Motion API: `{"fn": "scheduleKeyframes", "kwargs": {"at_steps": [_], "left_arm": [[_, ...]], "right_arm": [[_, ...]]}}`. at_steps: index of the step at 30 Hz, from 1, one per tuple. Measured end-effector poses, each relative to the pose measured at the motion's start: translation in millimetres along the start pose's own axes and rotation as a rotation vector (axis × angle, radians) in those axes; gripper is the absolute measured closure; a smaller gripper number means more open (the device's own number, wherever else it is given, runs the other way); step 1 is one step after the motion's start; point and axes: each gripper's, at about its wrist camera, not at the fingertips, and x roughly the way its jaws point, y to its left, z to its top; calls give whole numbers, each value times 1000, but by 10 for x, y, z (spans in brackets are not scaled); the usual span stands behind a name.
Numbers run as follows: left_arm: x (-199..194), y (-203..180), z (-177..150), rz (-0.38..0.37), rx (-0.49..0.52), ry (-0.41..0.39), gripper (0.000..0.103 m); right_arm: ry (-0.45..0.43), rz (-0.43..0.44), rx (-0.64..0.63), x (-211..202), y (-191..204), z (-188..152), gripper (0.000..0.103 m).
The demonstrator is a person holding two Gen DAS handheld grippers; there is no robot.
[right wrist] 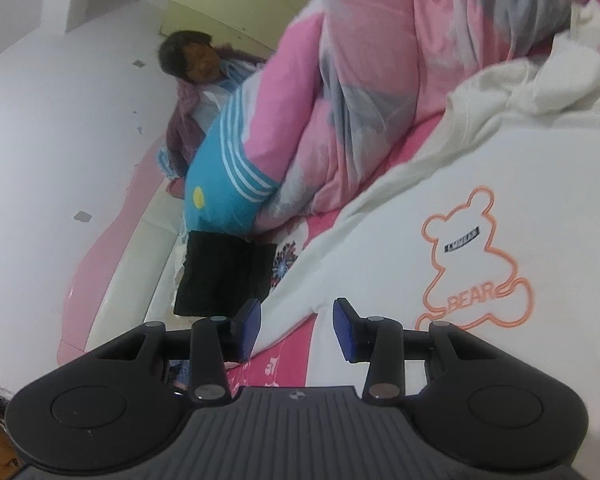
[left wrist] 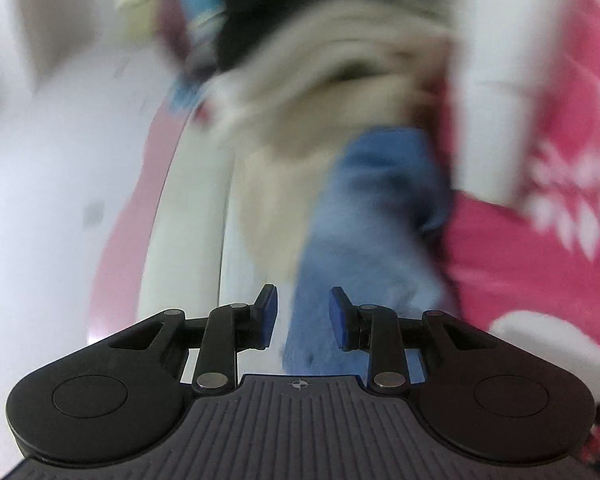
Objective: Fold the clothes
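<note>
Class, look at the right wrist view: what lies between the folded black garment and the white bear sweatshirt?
In the right wrist view, a strip of pink patterned bedsheet shows between the black garment and the white bear sweatshirt.

White sweatshirt (right wrist: 480, 184) with an orange bear outline; pink-and-grey quilt (right wrist: 364, 80) beside it. Sky-blue cushion (right wrist: 216, 184), white stripes, yellow dot. Black folded garment (right wrist: 220, 276) below.

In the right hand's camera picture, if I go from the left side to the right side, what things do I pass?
White wall → folded black cloth → bright blue pillow with white stripes and a yellow dot → pink and grey quilt → white sweatshirt with an orange bear outline.
</note>
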Motion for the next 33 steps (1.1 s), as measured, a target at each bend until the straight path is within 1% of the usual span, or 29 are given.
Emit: {"fn": "scheduleKeyframes", "kwargs": {"at_steps": [2, 5, 7, 8, 9, 11, 14, 16, 18, 19, 20, 22, 24, 26, 29, 31, 33], "left_arm": [[-236, 467, 43, -83, -255, 29, 73], [-791, 1252, 107, -355, -751, -10, 71], [-1154, 1586, 92, -633, -1039, -97, 69], [-1267, 1649, 118, -759, -1139, -143, 69], [-1412, 1627, 166, -888, -1232, -203, 69], [-1654, 1447, 367, -1063, -1338, -281, 69], [-2010, 876, 781, -1225, -1389, -356, 69], [-2166, 460, 1053, -1219, -1406, -355, 69], [-2208, 157, 1254, -1141, -1445, -316, 69], [-2197, 31, 1329, -1096, -1470, -291, 69], [-2211, -49, 1323, -1070, -1504, -262, 69], [-2070, -109, 1339, -1029, -1586, -210, 69], [-1749, -80, 1293, -962, -1656, -141, 69], [-1484, -123, 1251, -903, -1704, -94, 69], [-1109, -251, 1242, -878, -1757, 38, 70], [-930, -419, 1236, -927, -1784, 138, 70], [-918, -473, 1183, -940, -1826, 157, 70]], "right_arm": [[-33, 4, -34, -201, 95, -16, 60], [-99, -3, -132, -548, 360, -13, 60], [-144, -8, -218, -776, 583, 3, 60], [-165, -21, -273, -860, 719, 12, 60], [-183, -41, -333, -918, 864, 19, 60], [-218, -82, -453, -1034, 1154, 34, 60], [-236, -166, -643, -927, 1571, 31, 60], [-231, -209, -767, -708, 1789, 35, 61], [-201, -247, -891, -359, 1946, 39, 61], [-169, -248, -937, -121, 1985, 38, 61], [-121, -231, -967, 177, 1989, 35, 61], [-23, -198, -1027, 772, 1997, 29, 61], [76, -164, -1086, 1367, 2005, 22, 61], [176, -129, -1142, 1962, 2013, 16, 61], [327, -76, -1223, 2855, 2025, 7, 61], [428, -39, -1275, 3450, 2032, 1, 61], [499, 9, -1297, 3866, 2080, -123, 61]]}}
